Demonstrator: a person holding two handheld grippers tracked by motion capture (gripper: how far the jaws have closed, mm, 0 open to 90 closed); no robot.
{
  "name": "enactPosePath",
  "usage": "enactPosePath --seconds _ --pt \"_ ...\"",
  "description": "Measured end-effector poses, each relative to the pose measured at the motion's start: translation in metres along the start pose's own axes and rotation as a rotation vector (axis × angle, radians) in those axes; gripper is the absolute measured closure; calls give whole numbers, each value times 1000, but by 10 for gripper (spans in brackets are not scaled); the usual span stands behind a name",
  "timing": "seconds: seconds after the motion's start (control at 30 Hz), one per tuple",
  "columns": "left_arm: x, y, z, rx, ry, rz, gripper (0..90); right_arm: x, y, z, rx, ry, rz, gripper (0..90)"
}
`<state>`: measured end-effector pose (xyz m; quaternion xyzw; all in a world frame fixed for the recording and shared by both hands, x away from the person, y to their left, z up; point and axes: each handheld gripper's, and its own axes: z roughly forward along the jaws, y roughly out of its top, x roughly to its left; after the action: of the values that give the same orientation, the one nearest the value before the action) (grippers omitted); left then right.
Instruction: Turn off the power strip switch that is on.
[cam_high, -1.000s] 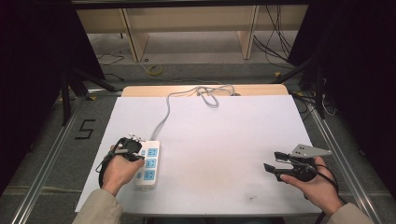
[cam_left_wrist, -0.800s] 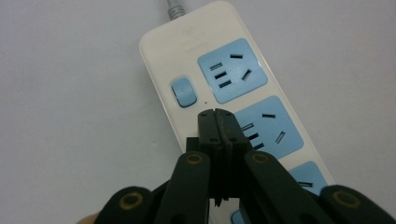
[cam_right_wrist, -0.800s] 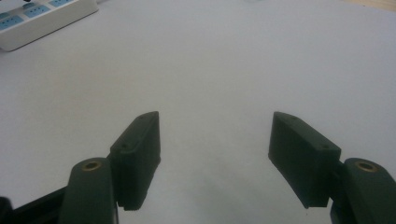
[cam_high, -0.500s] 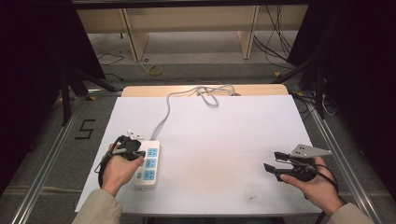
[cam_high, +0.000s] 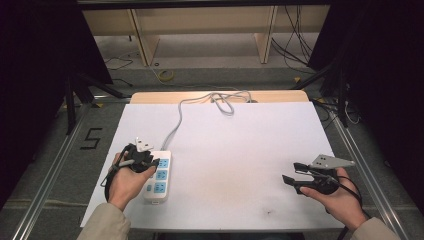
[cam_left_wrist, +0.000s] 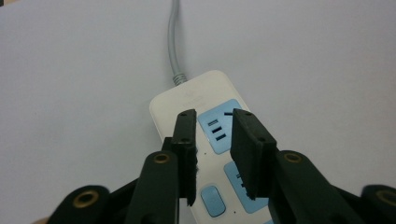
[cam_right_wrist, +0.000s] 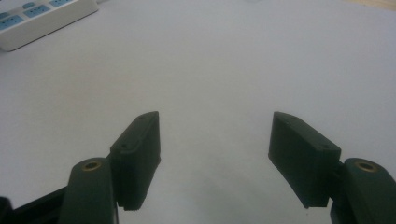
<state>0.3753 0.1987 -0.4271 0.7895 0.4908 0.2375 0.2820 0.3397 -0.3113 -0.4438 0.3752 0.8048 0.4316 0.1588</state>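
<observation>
While the power strip lies flat at the white table's left edge, the left gripper hovers directly over its sockets, jaws just parted, gripping nothing. Well apart, the right gripper stands wide open over bare tabletop.

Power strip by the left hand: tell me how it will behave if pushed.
The power strip lies flat and long, so it will probably slide, not tip or roll. Its grey cable looks floppy and may drag or swing it.
</observation>
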Motion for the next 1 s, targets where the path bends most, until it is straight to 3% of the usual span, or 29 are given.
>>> enactPosePath --seconds 0.17,0.27,0.5,0.6,0.73,1.0 --pt "-5 -2 1 -54 -22 33 580 0 0 0 1 0 0 345" --pt "-9 -5 2 -60 -61 53 502 0 0 0 -2 0 1 344" --pt "-19 -13 -2 -125 -131 116 288 -1 -1 0 -4 3 -1 343" --pt "-23 -15 -5 -136 -149 158 262 -1 -1 0 -4 3 1 343" --pt "-28 -18 -8 -151 -164 179 225 -2 -1 0 -5 5 7 343" --pt "-29 -26 -15 -191 -145 167 206 -1 -1 1 -9 14 6 337"
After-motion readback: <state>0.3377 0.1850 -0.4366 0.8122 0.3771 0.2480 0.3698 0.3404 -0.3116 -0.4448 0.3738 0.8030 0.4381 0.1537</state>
